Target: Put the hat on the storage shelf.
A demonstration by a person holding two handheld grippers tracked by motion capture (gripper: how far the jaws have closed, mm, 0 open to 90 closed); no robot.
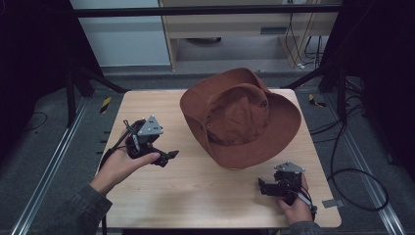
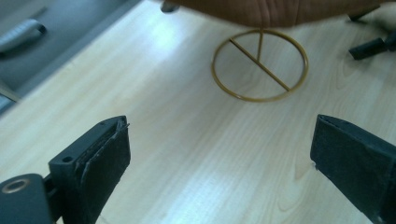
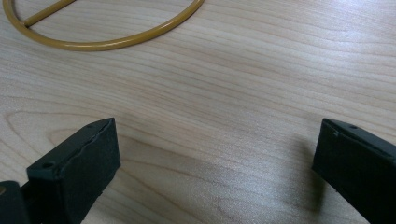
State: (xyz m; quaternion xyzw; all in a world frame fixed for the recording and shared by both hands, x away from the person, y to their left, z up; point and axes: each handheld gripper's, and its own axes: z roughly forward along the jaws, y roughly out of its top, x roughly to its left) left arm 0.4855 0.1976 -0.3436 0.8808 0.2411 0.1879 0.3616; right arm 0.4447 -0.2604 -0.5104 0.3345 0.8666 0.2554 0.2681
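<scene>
The brown hat (image 1: 240, 117) sits on a gold wire stand (image 2: 259, 64) at about 1 o'clock from the bench (image 1: 195, 191) centre, brim tilted and overhanging the ring base. We judge the step in hand to be the approach to the hat. To do it well, we bring both tools in level and low, take the brim at opposite edges, and lift straight up so the stand does not tip. The left hand-held gripper (image 1: 164, 156) waits at 9 o'clock, jaws spread wide, holding nothing. The right hand-held gripper (image 1: 264, 187) waits at 5 o'clock, jaws equally wide, empty, above bare wood near the ring.
</scene>
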